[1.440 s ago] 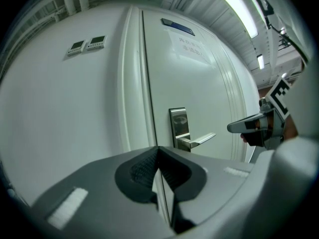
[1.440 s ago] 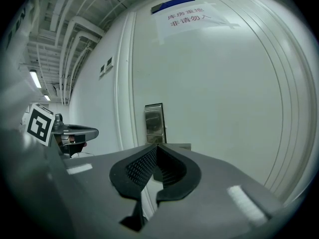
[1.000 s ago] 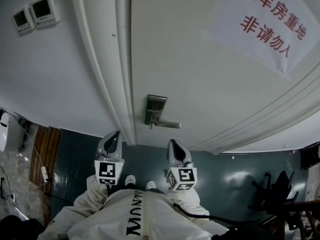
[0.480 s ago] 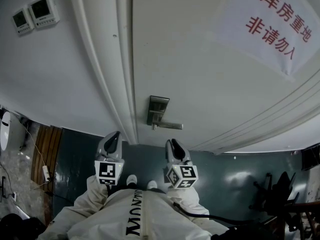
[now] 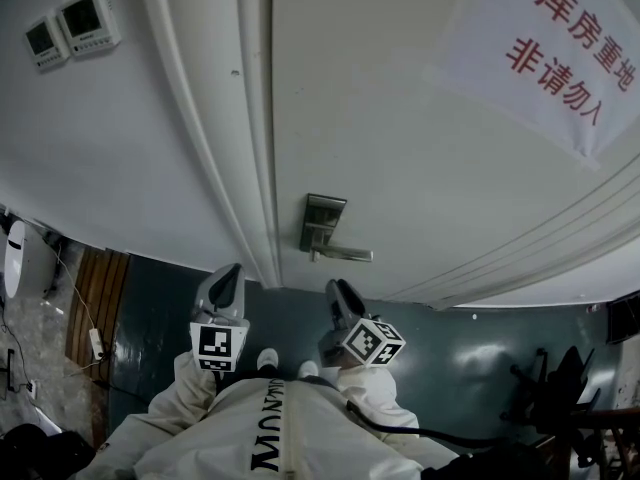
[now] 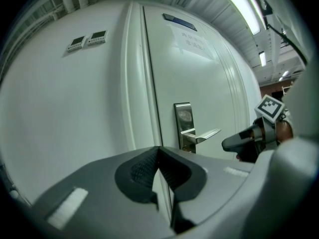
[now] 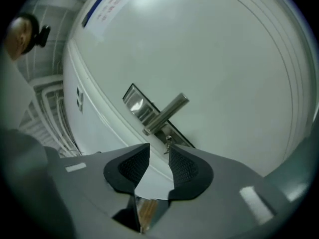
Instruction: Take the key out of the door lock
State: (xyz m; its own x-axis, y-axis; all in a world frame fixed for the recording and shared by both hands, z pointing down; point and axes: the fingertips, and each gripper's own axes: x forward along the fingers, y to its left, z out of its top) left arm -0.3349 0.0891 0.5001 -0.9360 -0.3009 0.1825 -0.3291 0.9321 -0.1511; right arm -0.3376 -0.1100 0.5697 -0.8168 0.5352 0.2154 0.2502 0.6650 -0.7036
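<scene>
Only right gripper view shows key (image 7: 168, 143), seemingly in lock (image 7: 138, 104).

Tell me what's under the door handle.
A small key sticks out of the lock plate just under the handle, ahead of the open right gripper. The keyhole itself is covered by the key.

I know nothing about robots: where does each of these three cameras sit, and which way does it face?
Head view: on the person's head, looking steeply down the door at the lock plate; white suit, left gripper and right gripper show below.
Left gripper view: on the left gripper, facing the door; its closed fingers at the bottom, right gripper at right.
Right gripper view: on the right gripper, tilted toward handle and key; its parted fingers below.
Shared: all three show the lock plate.
</scene>
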